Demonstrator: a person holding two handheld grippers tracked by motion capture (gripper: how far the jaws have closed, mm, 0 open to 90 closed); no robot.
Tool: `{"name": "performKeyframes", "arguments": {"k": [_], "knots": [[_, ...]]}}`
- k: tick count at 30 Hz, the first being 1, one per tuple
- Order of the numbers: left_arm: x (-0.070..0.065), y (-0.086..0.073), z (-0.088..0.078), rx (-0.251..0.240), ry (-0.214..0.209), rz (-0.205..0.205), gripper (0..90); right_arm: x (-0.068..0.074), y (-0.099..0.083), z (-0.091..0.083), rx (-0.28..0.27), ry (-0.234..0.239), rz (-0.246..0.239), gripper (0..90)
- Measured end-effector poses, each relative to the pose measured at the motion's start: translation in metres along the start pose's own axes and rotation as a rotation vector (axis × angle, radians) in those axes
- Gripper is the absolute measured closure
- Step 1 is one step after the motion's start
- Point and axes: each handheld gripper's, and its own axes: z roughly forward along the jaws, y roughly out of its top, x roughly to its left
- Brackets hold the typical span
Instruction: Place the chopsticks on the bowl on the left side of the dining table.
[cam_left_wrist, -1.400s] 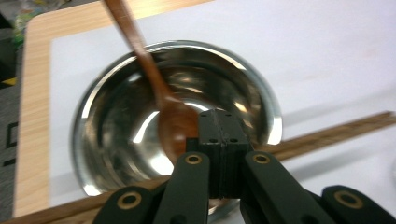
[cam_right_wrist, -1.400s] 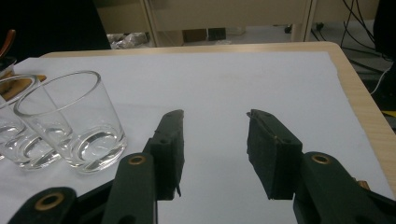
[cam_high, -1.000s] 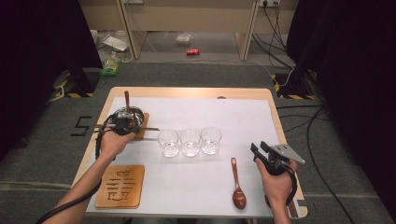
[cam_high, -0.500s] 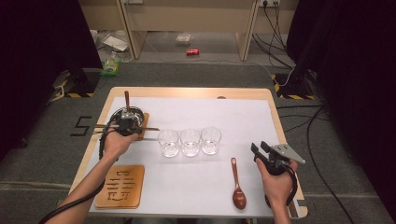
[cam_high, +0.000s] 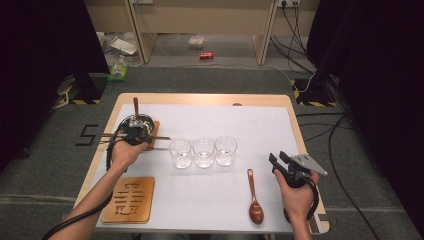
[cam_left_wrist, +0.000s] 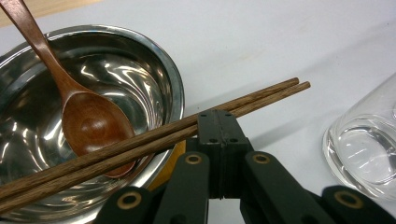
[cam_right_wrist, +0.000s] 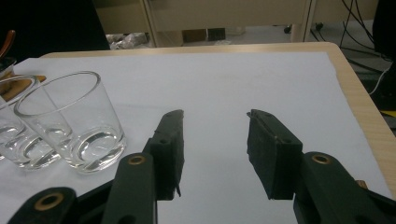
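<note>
High view: a wooden table (cam_high: 295, 131) under a white sheet (cam_high: 240, 125) stands on grey carpet, with pale cabinet fronts, loose litter and a red can (cam_high: 206, 55) on the floor behind and black cables at the right. The left gripper (cam_high: 133, 134) sits by a steel bowl (cam_high: 136, 121) on a wooden coaster (cam_high: 153, 135), and a pair of chopsticks (cam_high: 159, 138) juts from it toward 3 glasses (cam_high: 203, 151) in a row. A wooden trivet (cam_high: 129, 198) lies near the front left edge. The right gripper (cam_high: 278, 160) hovers off to the right, beside a brown spoon (cam_high: 255, 200) lying on the sheet. The hand and gripper cover much of the bowl.

Left gripper view: the jaws are pressed together, clamped on the 2 chopsticks (cam_left_wrist: 154, 140), which cross the bowl's (cam_left_wrist: 175, 88) rim. A second wooden spoon (cam_left_wrist: 88, 119) rests in the bowl, its handle cut off at the top left. Part of 1 glass (cam_left_wrist: 359, 149) shows at the right edge.

Right gripper view: the jaws of the right gripper (cam_right_wrist: 215, 116) stand apart with nothing between them, over bare sheet (cam_right_wrist: 243, 79). 2 glasses (cam_right_wrist: 70, 121) stand to the left, the farther one cut off by the frame. Whether they hold water is hard to make out.
</note>
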Motion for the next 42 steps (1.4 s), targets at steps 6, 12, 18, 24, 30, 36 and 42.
{"name": "performKeyframes", "arguments": {"k": [6,12,18,24,30,36,42], "knots": [[0.008,-0.004,-0.014,-0.038,-0.004,-0.014,89.4,-0.001,0.001,-0.001,-0.005,0.0,0.001,56.3],[0.04,-0.013,-0.033,-0.082,0.07,-0.074,89.4,-0.001,0.001,-0.001,-0.004,-0.003,0.002,56.3],[0.09,-0.031,-0.054,-0.101,0.215,-0.151,89.0,-0.001,0.001,-0.001,-0.002,-0.004,0.002,56.3],[0.127,-0.044,-0.062,-0.107,0.33,-0.212,89.1,0.0,0.0,0.0,0.002,-0.006,-0.001,56.3],[0.147,-0.05,-0.056,-0.093,0.366,-0.226,89.4,0.001,-0.002,0.001,0.008,-0.006,-0.002,56.3],[0.147,-0.049,-0.045,-0.079,0.348,-0.197,89.3,0.0,-0.002,0.001,0.006,-0.008,-0.006,56.3],[0.148,-0.048,-0.039,-0.064,0.343,-0.185,89.4,-0.001,-0.002,0.001,0.004,-0.007,-0.001,56.3]]}}
